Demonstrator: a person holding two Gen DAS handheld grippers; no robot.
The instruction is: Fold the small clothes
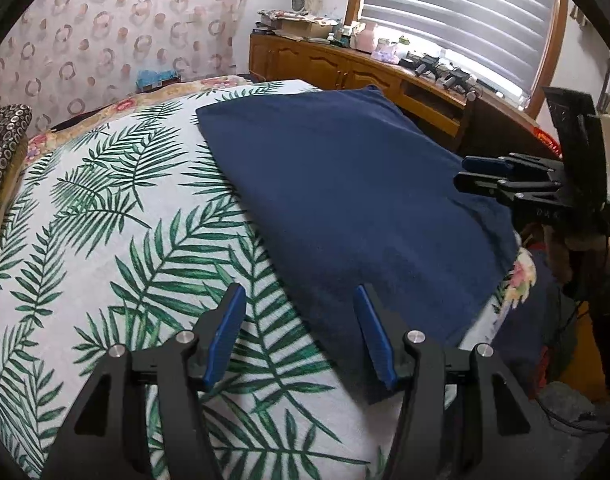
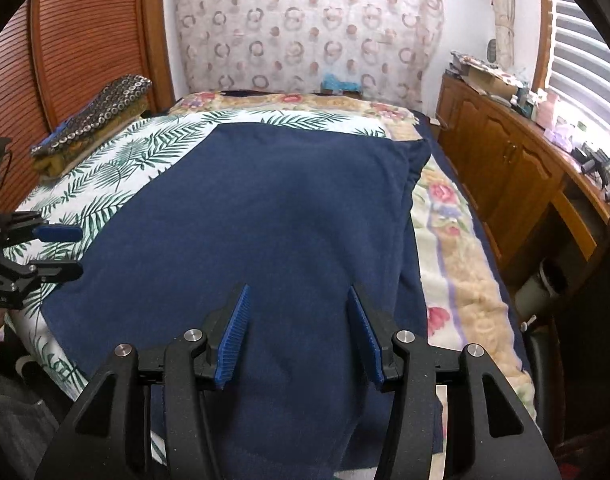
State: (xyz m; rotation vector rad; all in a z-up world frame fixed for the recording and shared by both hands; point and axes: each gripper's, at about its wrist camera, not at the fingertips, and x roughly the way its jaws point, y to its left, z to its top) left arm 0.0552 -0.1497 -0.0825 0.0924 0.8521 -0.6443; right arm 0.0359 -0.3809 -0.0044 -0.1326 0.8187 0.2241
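A navy blue garment (image 2: pixel 265 216) lies spread flat on the bed, over a white sheet printed with green palm fronds (image 1: pixel 105 208). It is a plain, dark, slightly fuzzy knit with no print, and its outline is roughly rectangular. In the right wrist view its far edge runs straight across at 12 o'clock. A doubled seam or folded edge shows along its side at 2 o'clock, next to a floral blanket (image 2: pixel 457 248). Soft, shallow creases cross the middle; otherwise the cloth sits smooth. Whether it is a shirt or something else cannot be told.

The left gripper (image 1: pixel 299 334) hovers over the garment's near corner, its jaws released and holding nothing. One blue pad (image 1: pixel 225 336) is above the palm sheet and the other above the navy cloth. The right gripper (image 2: pixel 297 334) hangs over the garment's near middle, jaws likewise spread apart and empty.

In the left wrist view the right gripper enters at 3 o'clock, just over the garment's edge. In the right wrist view the left gripper shows at 9 o'clock by the opposite edge. A wooden cabinet (image 2: pixel 505 168) runs beside the bed at 3 o'clock.
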